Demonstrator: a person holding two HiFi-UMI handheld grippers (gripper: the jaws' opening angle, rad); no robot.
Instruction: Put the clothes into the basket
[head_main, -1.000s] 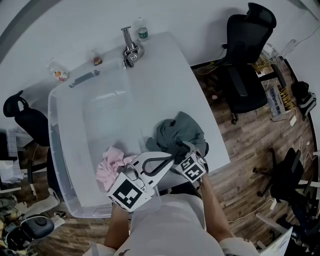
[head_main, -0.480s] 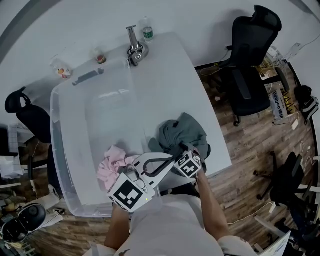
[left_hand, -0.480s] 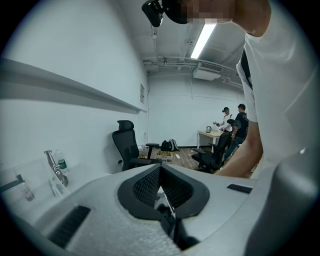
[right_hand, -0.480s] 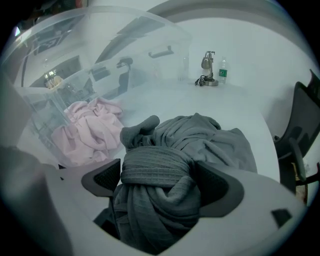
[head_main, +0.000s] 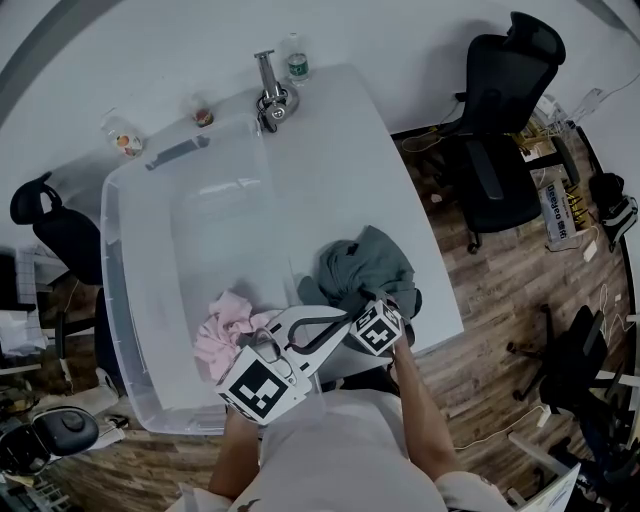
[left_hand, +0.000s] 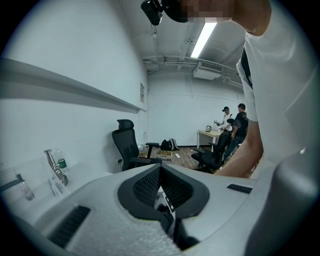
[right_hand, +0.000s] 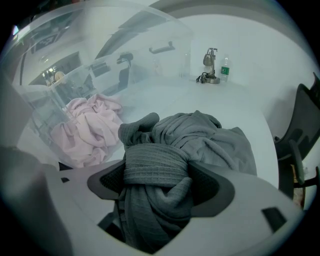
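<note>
The right gripper (right_hand: 157, 182) is tipped steeply down, and its jaws have just been closing. A ribbed band of the grey garment (right_hand: 200, 140) fills the gap between them and meets both dark pads (right_hand: 107, 186), so the cloth is pinched there. More of it hangs back toward the gripper's body. Just beyond the jaws the rest of the grey garment lies heaped on the white table (right_hand: 240, 100).

Ahead and to the left of these jaws, behind the clear wall of the basket (right_hand: 125, 45), a pink garment (right_hand: 87, 125) lies crumpled on the basket floor. Far ahead, at the table's back edge, a metal stand (right_hand: 211, 65) and a small bottle (right_hand: 225, 69) stand side by side.

The left gripper (left_hand: 160, 167) has its jaws together with nothing between them, and points out into the room toward an office chair (left_hand: 127, 145). In the head view it (head_main: 335, 322) sits just left of the right gripper (head_main: 358, 298), over the basket's near corner (head_main: 110, 260), with the pink garment (head_main: 222, 325) further left.
</note>
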